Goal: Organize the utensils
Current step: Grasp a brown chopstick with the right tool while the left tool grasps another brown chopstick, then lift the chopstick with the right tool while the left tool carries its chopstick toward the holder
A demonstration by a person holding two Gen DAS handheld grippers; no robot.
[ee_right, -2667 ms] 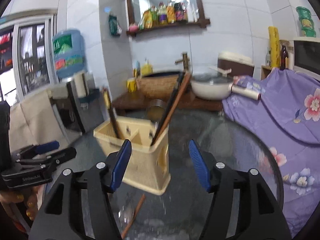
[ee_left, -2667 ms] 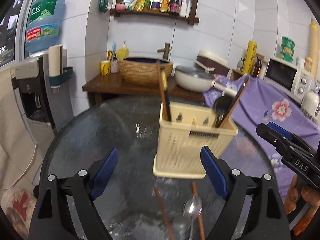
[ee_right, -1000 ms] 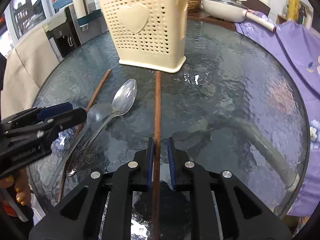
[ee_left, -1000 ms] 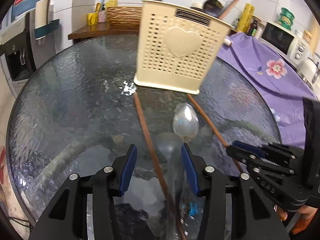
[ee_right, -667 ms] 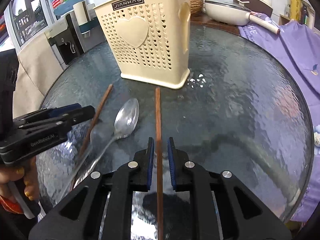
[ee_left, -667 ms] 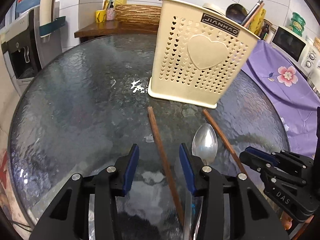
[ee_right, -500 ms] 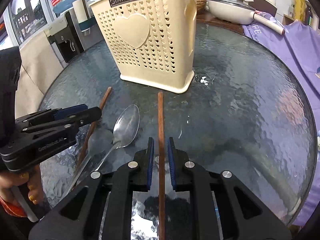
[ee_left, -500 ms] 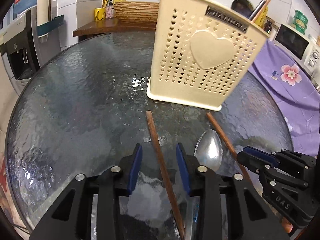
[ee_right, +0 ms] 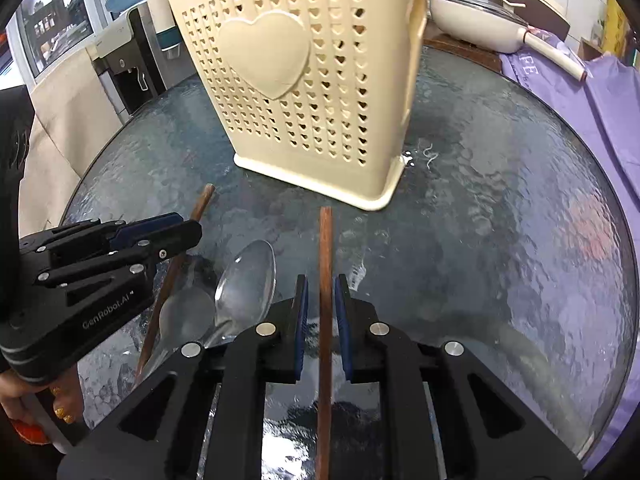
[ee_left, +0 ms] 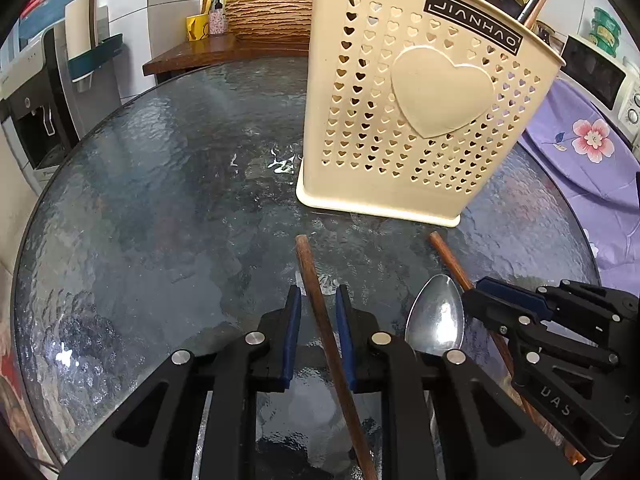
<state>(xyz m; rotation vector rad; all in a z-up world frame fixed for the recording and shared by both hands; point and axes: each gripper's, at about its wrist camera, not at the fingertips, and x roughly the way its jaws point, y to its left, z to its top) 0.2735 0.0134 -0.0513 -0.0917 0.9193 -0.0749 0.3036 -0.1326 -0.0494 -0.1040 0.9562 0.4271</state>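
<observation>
Two chopsticks engaged: narrowed left tongs (ee_left: 317, 312) since a second ago about first chopstick (ee_left: 310, 268) on desk (ee_left: 160, 200), clamp not confirmable; kept right tongs (ee_right: 322, 308) clamped on second chopstick (ee_right: 325, 240), tip near holder (ee_right: 312, 100). Left spoon (ee_right: 246, 284) unsorted.

**Two low wrist views, one basket**

Each fisheye camera sits just behind its own jaws, low over the glass worktop (ee_left: 140, 200), looking toward the cream utensil basket (ee_left: 420, 120) close ahead. Both views share that basket (ee_right: 312, 80), the spoon (ee_right: 246, 280) before it and the worktop.
</observation>
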